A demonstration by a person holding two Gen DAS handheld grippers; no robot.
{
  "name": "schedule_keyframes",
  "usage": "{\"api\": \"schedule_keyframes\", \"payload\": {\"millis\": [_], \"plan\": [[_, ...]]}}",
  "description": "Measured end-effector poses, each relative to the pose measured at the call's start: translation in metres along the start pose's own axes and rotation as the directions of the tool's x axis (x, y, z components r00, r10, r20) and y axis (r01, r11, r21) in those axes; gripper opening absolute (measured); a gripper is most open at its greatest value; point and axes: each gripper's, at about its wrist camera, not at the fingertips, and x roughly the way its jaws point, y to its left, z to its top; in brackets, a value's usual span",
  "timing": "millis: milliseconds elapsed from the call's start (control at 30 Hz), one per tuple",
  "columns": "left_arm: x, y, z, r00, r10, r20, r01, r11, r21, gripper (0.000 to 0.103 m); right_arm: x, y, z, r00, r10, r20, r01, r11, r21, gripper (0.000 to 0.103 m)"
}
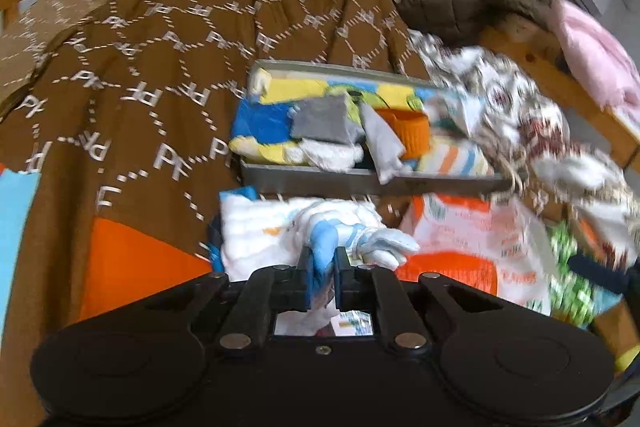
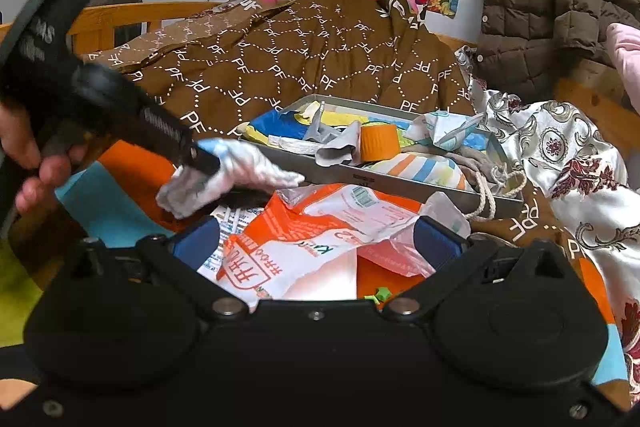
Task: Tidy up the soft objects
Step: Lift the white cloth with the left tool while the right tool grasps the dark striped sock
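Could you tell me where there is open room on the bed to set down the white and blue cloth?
The brown PF quilt left of and behind the gray tray lies bare. The tray is packed, and its near side is crowded by the orange and white bag and floral fabric.

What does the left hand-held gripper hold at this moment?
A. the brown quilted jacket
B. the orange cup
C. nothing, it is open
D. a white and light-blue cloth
D: the left hand-held gripper is shut on the white and light-blue cloth, in front of the grey tray.
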Motion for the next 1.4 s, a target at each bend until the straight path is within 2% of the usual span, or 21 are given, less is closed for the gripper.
{"api": "schedule_keyframes", "payload": {"millis": [200,467,600,733,967,1133,1267,1333,1400], "plan": [[-0.018,0.019,0.017,0.998,0.032,0.056,-0.026,0.994,-0.109,0.009,0.008,0.005,0.001,1.000,0.024,0.005,-0.024,0.999,-0.022,0.103],[-0.045,0.034,0.035,0.992,0.072,0.107,-0.052,0.983,-0.176,0.008,0.003,0.009,0.007,0.998,0.070,0.003,-0.070,0.997,-0.043,0.103],[-0.050,0.048,0.035,0.992,0.086,0.090,-0.065,0.975,-0.212,0.008,0.016,0.016,0.016,0.992,0.101,-0.074,-0.103,0.994,-0.024,0.103],[-0.050,0.070,0.036,0.993,0.101,0.064,-0.079,0.958,-0.276,0.008,0.044,0.033,0.030,0.982,0.101,-0.160,-0.116,0.990,-0.085,0.103],[-0.048,0.098,0.041,0.983,0.166,0.076,-0.132,0.935,-0.329,0.008,0.099,0.066,0.067,0.948,0.152,-0.280,-0.186,0.978,-0.097,0.103],[-0.048,0.111,0.051,0.984,0.160,0.074,-0.124,0.927,-0.355,0.008,0.142,0.100,0.082,0.922,0.125,-0.366,-0.204,0.961,-0.186,0.102],[-0.047,0.117,0.055,0.981,0.181,0.071,-0.142,0.916,-0.375,0.008,0.168,0.116,0.084,0.905,0.104,-0.413,-0.200,0.960,-0.197,0.102],[-0.046,0.121,0.055,0.983,0.171,0.071,-0.128,0.906,-0.403,0.008,0.181,0.122,0.086,0.902,0.089,-0.422,-0.185,0.964,-0.193,0.098],[-0.045,0.124,0.056,0.985,0.157,0.074,-0.112,0.899,-0.423,0.008,0.191,0.127,0.084,0.896,0.080,-0.436,-0.179,0.965,-0.191,0.088]]}}
